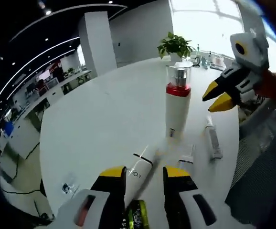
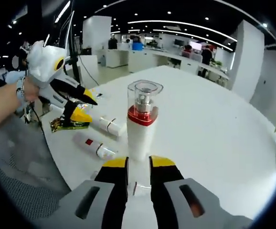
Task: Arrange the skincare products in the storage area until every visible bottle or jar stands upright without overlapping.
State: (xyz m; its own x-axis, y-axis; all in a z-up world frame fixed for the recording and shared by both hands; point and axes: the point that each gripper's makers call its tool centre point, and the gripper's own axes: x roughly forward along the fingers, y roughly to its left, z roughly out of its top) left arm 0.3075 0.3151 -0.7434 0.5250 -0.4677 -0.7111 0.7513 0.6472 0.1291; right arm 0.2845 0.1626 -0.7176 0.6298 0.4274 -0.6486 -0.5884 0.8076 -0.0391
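Note:
A tall white bottle (image 1: 177,102) with a red band and a clear cap stands upright on the white table (image 1: 104,119). A white tube (image 1: 139,172) lies flat just ahead of my left gripper (image 1: 144,172), whose jaws are open. A green and black packet (image 1: 137,217) lies low between those jaws. A thin white tube (image 1: 213,138) lies to the right of the bottle. My right gripper (image 2: 139,163) is open a little, right in front of the upright bottle (image 2: 140,124). A small clear item (image 2: 135,188) lies under its jaws. The left gripper (image 2: 84,107) hovers over the packet (image 2: 64,125).
A potted plant (image 1: 175,45) and small jars stand at the table's far edge. A small clear piece (image 1: 69,183) lies near the left edge. A grey mesh chair (image 1: 262,162) stands beside the table. A red-marked tube (image 2: 94,144) lies near the table's edge.

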